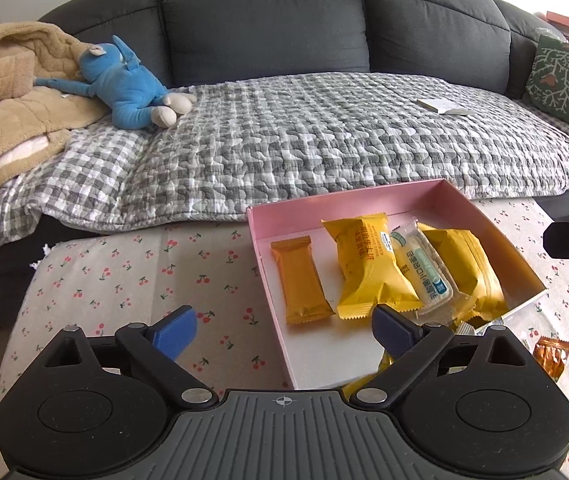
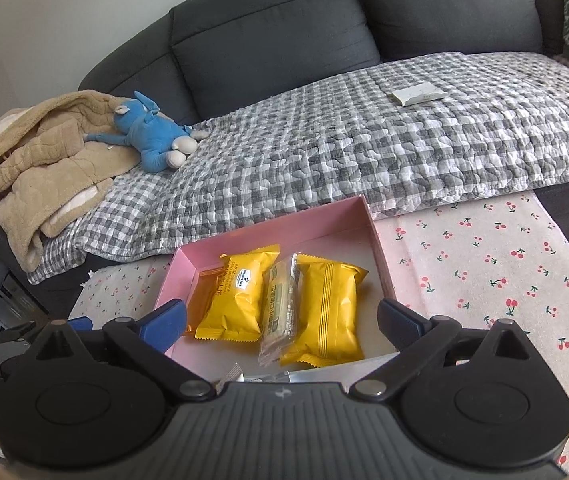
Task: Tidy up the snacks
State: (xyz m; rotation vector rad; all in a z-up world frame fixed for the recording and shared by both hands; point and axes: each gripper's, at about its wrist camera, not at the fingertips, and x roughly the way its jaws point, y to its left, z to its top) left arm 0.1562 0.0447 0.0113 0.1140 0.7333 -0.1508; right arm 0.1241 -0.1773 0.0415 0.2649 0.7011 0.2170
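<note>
An open pink box stands on the cherry-print tablecloth. It holds an orange bar, two yellow packets and a clear green-printed packet between them. My left gripper hovers open over the box's near left part, with nothing between its fingers. A small copper-coloured wrapper lies outside, right of the box. In the right wrist view the same box holds the yellow packets. My right gripper stands open above its near edge, empty.
Behind the table runs a dark grey sofa covered by a grey checked quilt. On it lie a blue plush toy, a beige blanket, a flat white pack and a green cushion. Silvery wrappers lie before the box.
</note>
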